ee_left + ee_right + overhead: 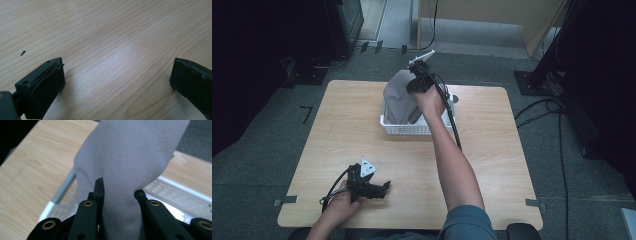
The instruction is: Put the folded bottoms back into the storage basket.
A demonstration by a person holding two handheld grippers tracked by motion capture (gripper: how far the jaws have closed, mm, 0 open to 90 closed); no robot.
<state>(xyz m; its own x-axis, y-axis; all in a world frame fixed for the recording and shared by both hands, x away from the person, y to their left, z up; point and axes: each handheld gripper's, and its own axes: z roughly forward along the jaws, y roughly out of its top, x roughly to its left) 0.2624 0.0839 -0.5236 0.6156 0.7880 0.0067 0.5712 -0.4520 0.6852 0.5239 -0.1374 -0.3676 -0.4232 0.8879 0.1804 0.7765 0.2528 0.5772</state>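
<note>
The right tongs [118,188] pinch a grey cloth [399,97], which hangs straight down from them into the white basket [404,129] at the desk's [337,130] far middle. The left tongs [382,189] rest wide open and empty near the person.

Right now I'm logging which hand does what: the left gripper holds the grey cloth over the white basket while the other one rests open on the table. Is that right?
Not quite: it is the right gripper that holds the grey cloth over the white basket, as the right gripper view shows. The left gripper is the one resting open on the table.
</note>
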